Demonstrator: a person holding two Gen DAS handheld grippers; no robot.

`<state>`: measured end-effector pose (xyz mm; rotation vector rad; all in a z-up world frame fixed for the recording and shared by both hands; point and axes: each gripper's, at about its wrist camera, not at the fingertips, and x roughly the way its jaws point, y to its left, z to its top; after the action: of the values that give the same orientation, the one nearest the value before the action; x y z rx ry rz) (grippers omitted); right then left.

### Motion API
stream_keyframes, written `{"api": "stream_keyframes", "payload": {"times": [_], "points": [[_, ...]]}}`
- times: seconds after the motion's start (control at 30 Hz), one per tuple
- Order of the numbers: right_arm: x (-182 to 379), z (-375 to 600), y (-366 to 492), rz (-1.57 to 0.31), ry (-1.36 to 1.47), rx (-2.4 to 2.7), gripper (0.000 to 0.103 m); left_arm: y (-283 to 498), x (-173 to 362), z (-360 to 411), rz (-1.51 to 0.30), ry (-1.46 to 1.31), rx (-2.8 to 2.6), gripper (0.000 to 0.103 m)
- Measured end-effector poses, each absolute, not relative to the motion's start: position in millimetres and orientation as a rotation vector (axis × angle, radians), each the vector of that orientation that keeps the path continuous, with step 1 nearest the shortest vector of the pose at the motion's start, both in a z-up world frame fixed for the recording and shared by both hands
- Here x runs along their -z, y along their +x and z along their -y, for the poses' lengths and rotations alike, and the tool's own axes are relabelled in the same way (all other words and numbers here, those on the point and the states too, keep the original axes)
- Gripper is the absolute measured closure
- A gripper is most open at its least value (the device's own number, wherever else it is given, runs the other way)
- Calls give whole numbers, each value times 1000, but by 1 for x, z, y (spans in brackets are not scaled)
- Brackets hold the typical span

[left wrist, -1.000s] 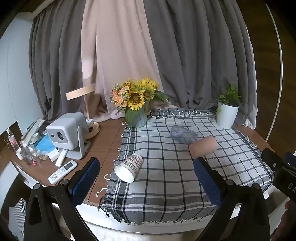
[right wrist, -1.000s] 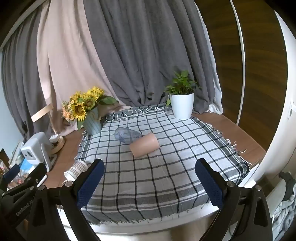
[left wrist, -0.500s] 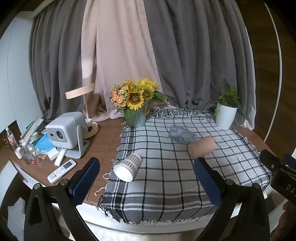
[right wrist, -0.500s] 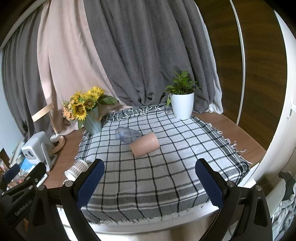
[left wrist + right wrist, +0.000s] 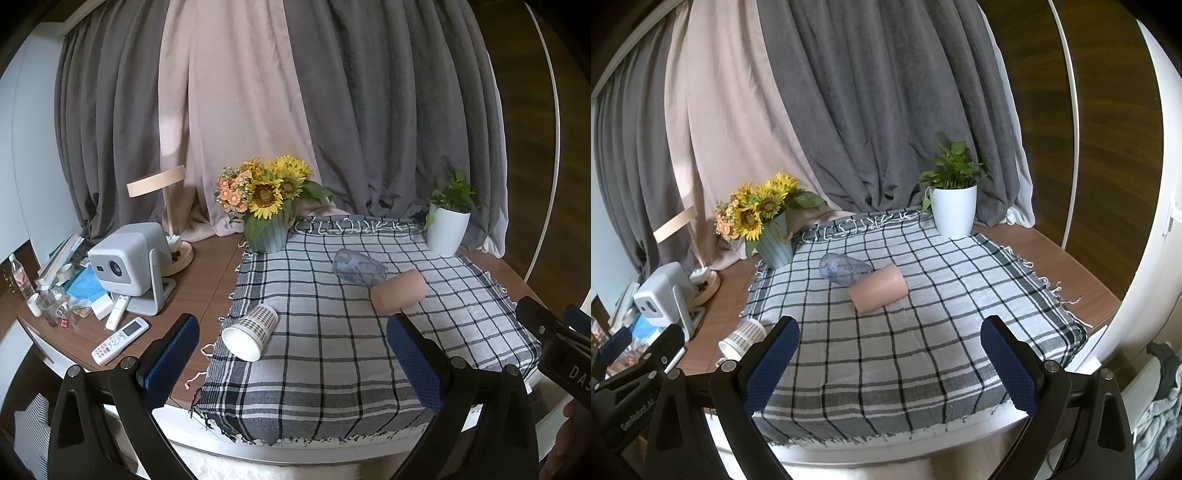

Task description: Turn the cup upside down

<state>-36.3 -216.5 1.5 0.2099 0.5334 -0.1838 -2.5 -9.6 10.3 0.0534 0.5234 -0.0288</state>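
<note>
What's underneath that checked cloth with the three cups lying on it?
The checked cloth lies on a brown wooden tabletop, which shows beside it on both sides. A white table edge shows below its front fringe. Whatever sits directly under the cloth's middle is covered.

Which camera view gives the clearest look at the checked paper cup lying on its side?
The left wrist view: the checked paper cup lies fully visible on the cloth's left edge, white open mouth facing the camera. In the right wrist view the cup is small, low left, and partly hidden behind the right claw's left finger.
</note>
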Motion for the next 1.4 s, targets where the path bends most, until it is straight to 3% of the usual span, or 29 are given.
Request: {"api": "stream_keyframes", "payload": {"times": [1.4], "points": [[3,224,-33,-540,212,186,4,-2,-4,17,-527,55,34,0]]}}
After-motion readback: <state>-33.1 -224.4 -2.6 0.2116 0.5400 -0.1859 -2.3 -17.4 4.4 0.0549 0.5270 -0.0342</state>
